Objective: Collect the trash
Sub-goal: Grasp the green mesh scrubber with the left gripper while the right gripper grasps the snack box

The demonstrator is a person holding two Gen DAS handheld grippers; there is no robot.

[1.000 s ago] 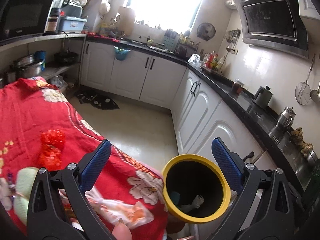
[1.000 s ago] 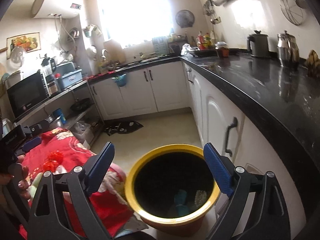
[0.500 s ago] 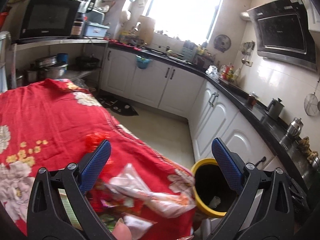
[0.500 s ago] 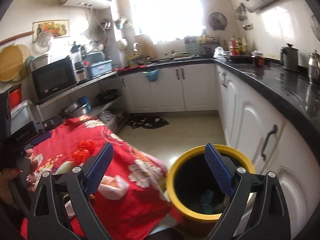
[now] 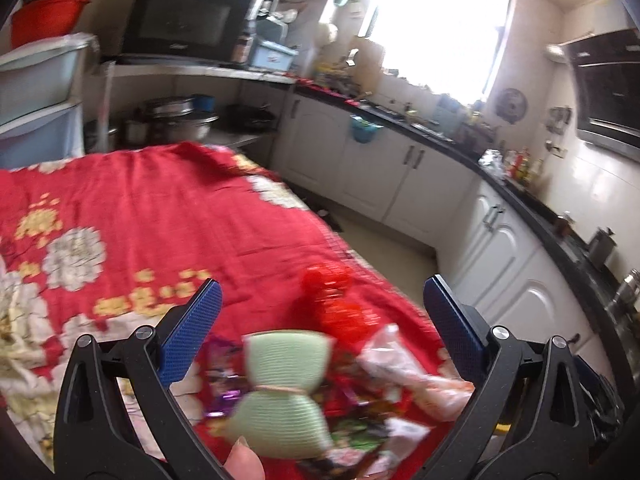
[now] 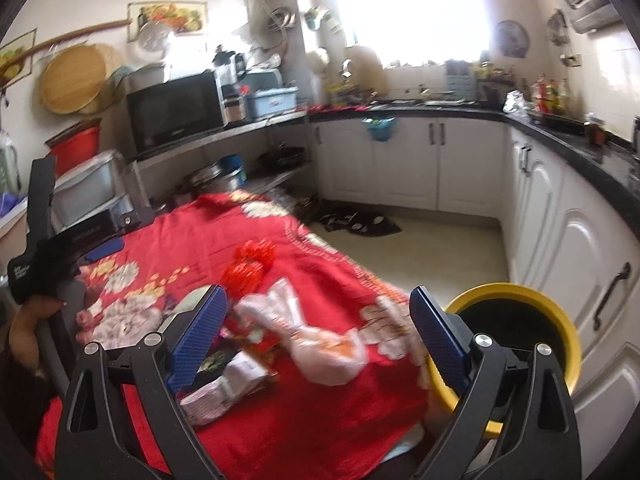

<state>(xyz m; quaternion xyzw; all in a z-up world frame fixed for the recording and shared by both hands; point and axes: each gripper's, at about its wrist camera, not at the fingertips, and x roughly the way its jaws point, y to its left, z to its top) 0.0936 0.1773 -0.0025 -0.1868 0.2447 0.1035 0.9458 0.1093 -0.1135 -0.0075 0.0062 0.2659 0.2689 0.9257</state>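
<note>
Both cameras have swung off the bin toward the table. Left view: left gripper (image 5: 320, 316) wide open, empty, over blurred wrappers (image 5: 360, 392) — uncollected. Right view: right gripper (image 6: 318, 316) wide open, empty; wrappers near, bin (image 6: 516, 336) right — plenty left, I'd say.

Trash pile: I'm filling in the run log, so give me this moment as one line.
left hand-held gripper open, over trash pile | right hand-held gripper open, empty | bin beside table

Black microwave (image 6: 176, 110), white cabinets (image 6: 404, 160)
</note>
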